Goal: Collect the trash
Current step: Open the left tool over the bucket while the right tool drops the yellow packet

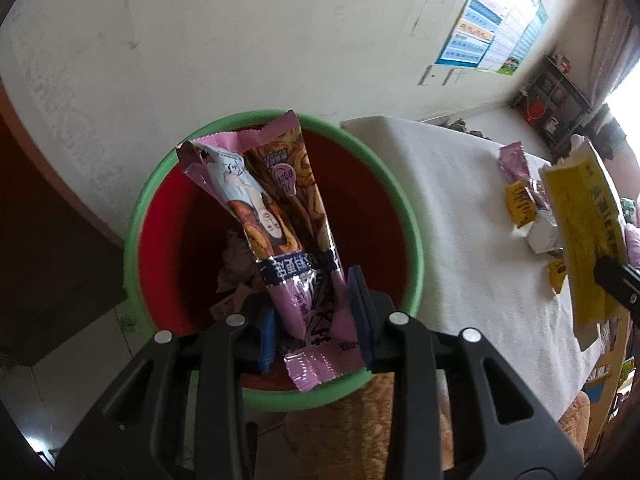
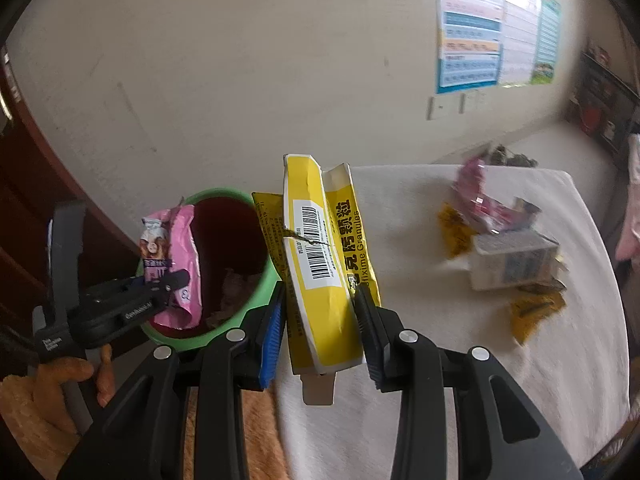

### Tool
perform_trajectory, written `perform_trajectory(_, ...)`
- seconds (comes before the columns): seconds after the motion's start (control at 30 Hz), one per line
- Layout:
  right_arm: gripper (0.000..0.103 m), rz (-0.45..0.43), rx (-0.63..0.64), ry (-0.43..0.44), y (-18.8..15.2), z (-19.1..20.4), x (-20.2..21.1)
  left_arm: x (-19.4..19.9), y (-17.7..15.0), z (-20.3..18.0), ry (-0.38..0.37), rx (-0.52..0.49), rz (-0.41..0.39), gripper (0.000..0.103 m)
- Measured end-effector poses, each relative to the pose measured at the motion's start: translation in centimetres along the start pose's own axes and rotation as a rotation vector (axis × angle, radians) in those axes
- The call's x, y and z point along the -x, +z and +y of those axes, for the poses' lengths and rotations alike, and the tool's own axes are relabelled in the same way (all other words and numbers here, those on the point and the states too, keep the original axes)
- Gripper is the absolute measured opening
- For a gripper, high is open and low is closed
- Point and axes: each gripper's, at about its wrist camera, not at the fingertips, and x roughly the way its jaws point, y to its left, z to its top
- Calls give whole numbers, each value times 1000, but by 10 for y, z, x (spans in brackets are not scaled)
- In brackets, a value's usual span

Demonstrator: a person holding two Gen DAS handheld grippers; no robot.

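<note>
White cloth covered the desk (image 2: 460, 360) beside the green-rimmed bin (image 1: 136, 240). The left gripper (image 1: 316, 316) had its fingers pinched on a pink wrapper (image 1: 280, 216) over the bin's mouth; the right gripper (image 2: 320, 320) clamped a flattened yellow box (image 2: 316, 272) over the desk edge. Letting go early would likely have dropped the box outside the rim.

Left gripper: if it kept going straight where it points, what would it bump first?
Probably the trash already lying in the bin; the left gripper, holding a pink wrapper, aims into its red inside.
</note>
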Motion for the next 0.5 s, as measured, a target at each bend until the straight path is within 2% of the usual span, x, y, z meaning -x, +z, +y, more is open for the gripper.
perform_trajectory(0.23, 34, 19, 57, 15, 10, 27, -14, -6, -4, 17, 27, 3, 19, 31)
perform_trajectory(0.5, 34, 36, 75, 40, 21, 41, -27, -11, -6, 28, 20, 16, 39, 31)
